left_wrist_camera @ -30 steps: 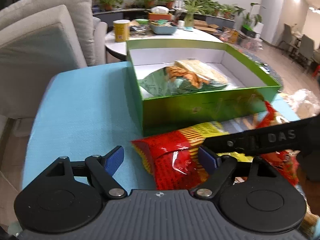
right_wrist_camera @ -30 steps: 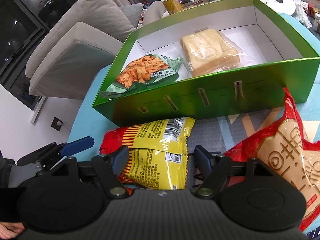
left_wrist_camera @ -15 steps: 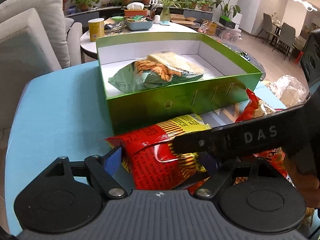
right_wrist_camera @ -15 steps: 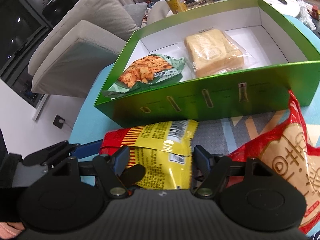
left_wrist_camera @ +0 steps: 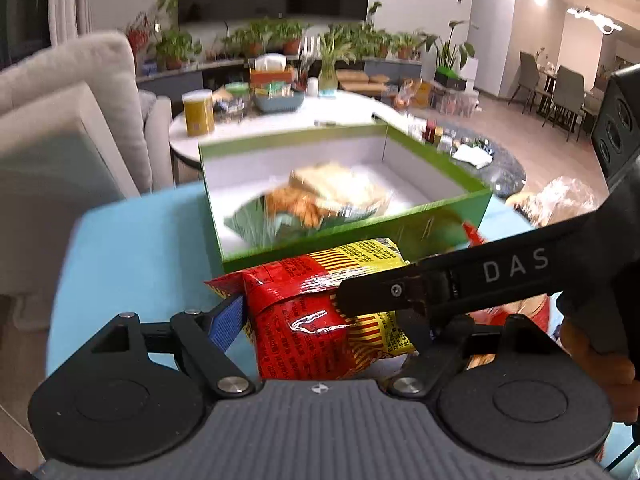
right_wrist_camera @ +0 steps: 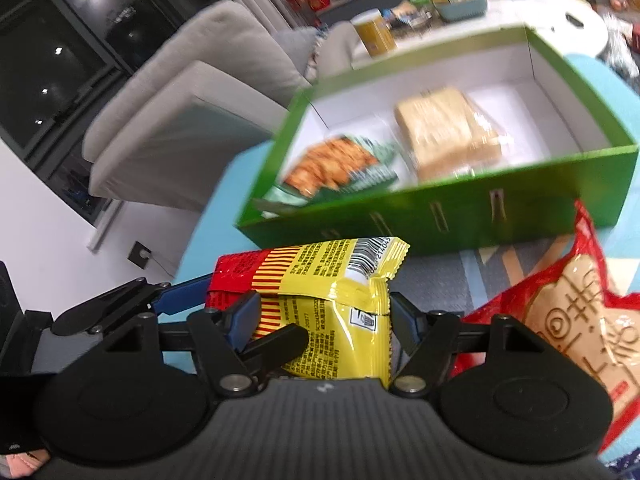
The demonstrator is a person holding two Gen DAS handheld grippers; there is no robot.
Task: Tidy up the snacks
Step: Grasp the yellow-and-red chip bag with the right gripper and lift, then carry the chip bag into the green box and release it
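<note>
Right wrist view: both tongs (right_wrist_camera: 322, 314) (left_wrist_camera: 332, 320) clench the crinkly red-and-yellow foil snack packet (right_wrist_camera: 332, 280), its length pointing toward the open green cardboard box (right_wrist_camera: 460, 216) just ahead.

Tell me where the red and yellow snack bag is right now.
The red and yellow snack bag is between both grippers' fingers, just in front of the green box, with a large red bag to its right.
</note>
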